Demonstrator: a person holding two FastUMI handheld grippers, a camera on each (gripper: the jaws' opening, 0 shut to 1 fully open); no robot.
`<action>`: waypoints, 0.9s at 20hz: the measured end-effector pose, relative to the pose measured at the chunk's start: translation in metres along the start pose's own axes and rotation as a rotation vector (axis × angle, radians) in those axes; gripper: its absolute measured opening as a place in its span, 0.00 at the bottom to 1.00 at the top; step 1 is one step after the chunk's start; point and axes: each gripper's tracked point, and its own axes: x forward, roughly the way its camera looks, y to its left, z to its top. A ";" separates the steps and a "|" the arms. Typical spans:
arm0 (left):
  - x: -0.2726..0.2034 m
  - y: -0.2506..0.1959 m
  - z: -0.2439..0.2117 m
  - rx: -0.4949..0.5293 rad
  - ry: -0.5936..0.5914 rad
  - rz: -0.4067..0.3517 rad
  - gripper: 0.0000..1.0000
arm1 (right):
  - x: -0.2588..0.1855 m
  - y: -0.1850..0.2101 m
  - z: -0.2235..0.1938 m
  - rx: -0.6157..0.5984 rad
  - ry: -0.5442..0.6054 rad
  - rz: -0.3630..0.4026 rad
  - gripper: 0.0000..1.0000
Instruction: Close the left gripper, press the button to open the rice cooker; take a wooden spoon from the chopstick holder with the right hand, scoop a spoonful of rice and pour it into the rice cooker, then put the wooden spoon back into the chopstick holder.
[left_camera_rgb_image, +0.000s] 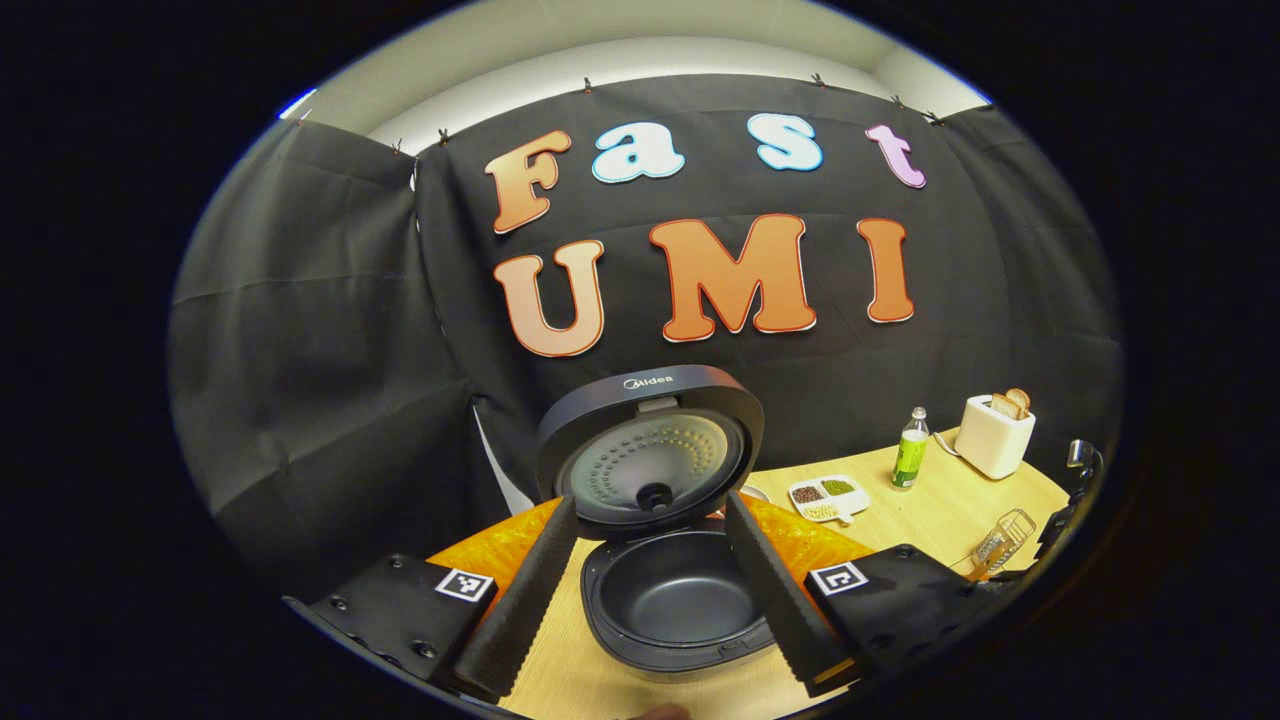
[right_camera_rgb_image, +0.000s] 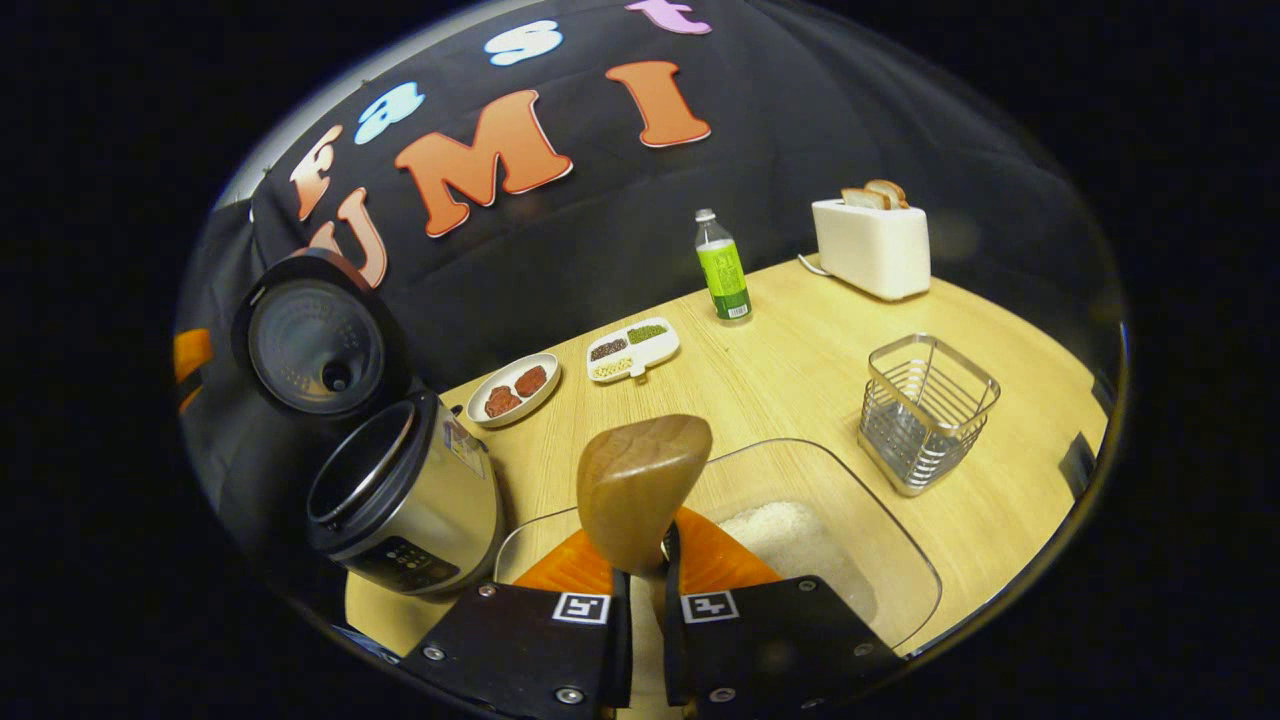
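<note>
The rice cooker (left_camera_rgb_image: 680, 600) stands open right in front of my left gripper (left_camera_rgb_image: 650, 505), lid (left_camera_rgb_image: 650, 450) raised and dark inner pot empty. My left gripper's fingers (left_camera_rgb_image: 530, 600) are spread wide on either side of the pot, holding nothing. In the right gripper view, my right gripper (right_camera_rgb_image: 645, 580) is shut on the handle of the wooden spoon (right_camera_rgb_image: 640, 480). The spoon's bowl points up over a clear container of white rice (right_camera_rgb_image: 790, 540). Its rounded back faces the camera, so any load is hidden. The wire chopstick holder (right_camera_rgb_image: 925, 410) stands to the right, and the open rice cooker (right_camera_rgb_image: 400, 500) to the left.
On the wooden table (right_camera_rgb_image: 800, 380) behind the container are a plate of red pieces (right_camera_rgb_image: 513, 390), a divided dish of beans (right_camera_rgb_image: 633, 350), a green bottle (right_camera_rgb_image: 722, 270) and a white toaster (right_camera_rgb_image: 872, 245) with bread. The black cloth wall closes the back.
</note>
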 end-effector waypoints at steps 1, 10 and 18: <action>0.001 0.001 -0.001 0.004 0.001 -0.002 0.99 | 0.001 0.002 -0.001 0.047 0.013 0.016 0.12; 0.000 0.014 -0.008 0.001 0.019 0.015 0.99 | 0.010 0.017 -0.008 0.277 0.103 0.112 0.12; -0.006 0.011 -0.007 -0.001 0.022 0.029 0.99 | 0.007 0.024 -0.010 0.481 0.198 0.233 0.12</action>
